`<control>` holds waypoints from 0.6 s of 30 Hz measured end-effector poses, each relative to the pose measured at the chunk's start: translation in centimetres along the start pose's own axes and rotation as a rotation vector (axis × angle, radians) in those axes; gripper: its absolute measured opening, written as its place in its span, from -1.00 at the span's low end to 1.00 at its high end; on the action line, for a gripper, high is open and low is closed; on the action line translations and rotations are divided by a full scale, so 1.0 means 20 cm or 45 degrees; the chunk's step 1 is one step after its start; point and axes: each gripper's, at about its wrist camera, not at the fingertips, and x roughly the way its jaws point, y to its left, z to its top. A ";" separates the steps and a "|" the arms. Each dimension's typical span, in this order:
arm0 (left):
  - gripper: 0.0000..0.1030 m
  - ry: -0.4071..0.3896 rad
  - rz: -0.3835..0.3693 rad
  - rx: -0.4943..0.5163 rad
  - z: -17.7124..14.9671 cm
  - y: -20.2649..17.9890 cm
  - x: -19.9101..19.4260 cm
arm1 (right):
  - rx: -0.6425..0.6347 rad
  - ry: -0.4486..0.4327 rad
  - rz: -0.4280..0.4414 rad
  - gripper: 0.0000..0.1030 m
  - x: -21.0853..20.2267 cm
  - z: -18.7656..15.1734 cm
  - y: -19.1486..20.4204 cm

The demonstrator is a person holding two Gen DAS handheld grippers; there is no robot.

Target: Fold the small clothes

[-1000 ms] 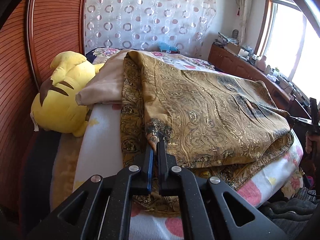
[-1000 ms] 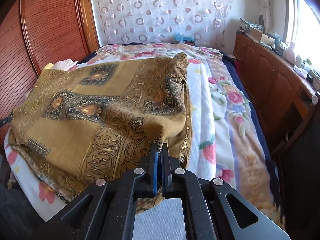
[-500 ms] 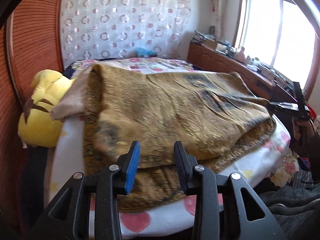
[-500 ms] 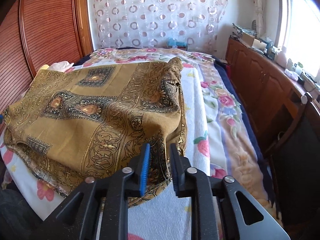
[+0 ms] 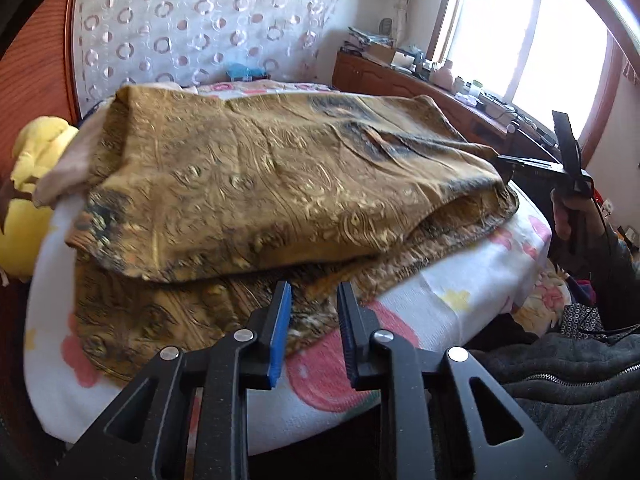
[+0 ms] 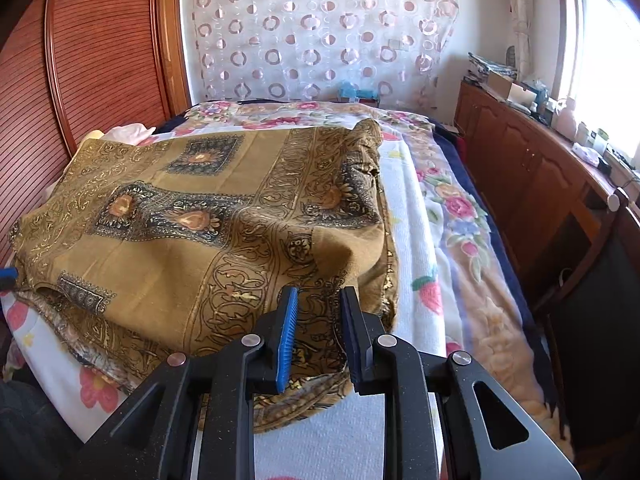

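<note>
Black left claw (image 5: 311, 312), blue ribbed pad, silver screws, matching right claw (image 6: 318, 312), dark zippered jacket (image 5: 560, 376)

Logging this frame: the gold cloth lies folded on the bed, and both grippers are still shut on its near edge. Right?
Not quite. The cloth does lie folded on the bed, but both grippers are open and hold nothing: the left wrist view shows the left gripper open, the right wrist view the right gripper.

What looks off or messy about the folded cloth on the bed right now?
The gold patterned cloth is folded unevenly: its top layer sits skewed, so the bottom layer's edge sticks out along the near side. The far corner is bunched up. Both grippers are open, clear of it.
</note>
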 end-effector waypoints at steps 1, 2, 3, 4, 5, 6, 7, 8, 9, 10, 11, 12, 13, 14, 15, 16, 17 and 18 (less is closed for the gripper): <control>-0.52 0.008 -0.009 -0.003 -0.01 0.00 0.01 | 0.000 0.000 0.003 -0.56 0.00 0.00 0.00; -0.52 0.017 -0.009 -0.002 -0.01 -0.01 0.03 | 0.000 0.000 0.004 -0.56 0.00 0.00 0.00; -0.52 0.010 0.000 0.007 -0.01 -0.01 0.03 | 0.000 0.001 0.005 -0.56 -0.01 0.00 0.00; -0.52 0.014 0.007 0.019 0.00 -0.02 0.04 | 0.001 0.002 0.008 -0.56 -0.01 0.01 -0.01; -0.52 0.014 0.013 0.026 0.01 -0.03 0.05 | 0.001 0.003 0.009 -0.56 -0.01 0.01 -0.01; -0.51 0.014 0.020 0.030 0.02 -0.03 0.06 | 0.000 0.004 0.008 -0.56 -0.01 0.01 -0.01; -0.51 0.013 0.031 0.043 0.02 -0.04 0.07 | 0.000 0.006 0.007 -0.56 -0.01 0.01 0.00; -0.51 0.012 0.053 0.080 0.02 -0.06 0.08 | -0.001 0.008 0.009 -0.56 -0.01 0.01 0.00; -0.51 0.010 0.074 0.117 0.02 -0.08 0.08 | -0.004 0.010 0.010 -0.55 0.00 0.01 0.00; -0.51 0.009 0.098 0.160 0.02 -0.10 0.09 | -0.007 0.011 0.010 -0.55 0.00 0.01 0.00; -0.51 0.006 0.115 0.192 0.01 -0.12 0.09 | -0.008 0.012 0.010 -0.55 0.00 0.01 0.00; -0.53 0.006 0.114 0.202 0.01 -0.12 0.09 | -0.007 0.014 0.009 -0.55 0.00 0.02 0.00; -0.61 0.011 0.099 0.196 0.01 -0.12 0.09 | -0.008 0.017 0.010 -0.55 0.00 0.02 0.00; -0.81 0.014 0.087 0.184 0.02 -0.10 0.08 | -0.010 0.018 0.010 -0.55 0.00 0.02 0.00; -0.88 0.014 0.081 0.162 0.02 -0.08 0.07 | -0.010 0.018 0.012 -0.55 0.00 0.02 0.00; -0.89 0.011 0.071 0.147 0.02 -0.07 0.07 | -0.008 0.018 0.015 -0.55 0.00 0.02 0.00; -0.90 0.006 0.061 0.129 0.02 -0.06 0.07 | -0.004 0.018 0.019 -0.55 0.00 0.02 -0.01; -0.91 -0.001 0.052 0.110 0.02 -0.06 0.06 | -0.002 0.019 0.022 -0.55 0.01 0.02 -0.01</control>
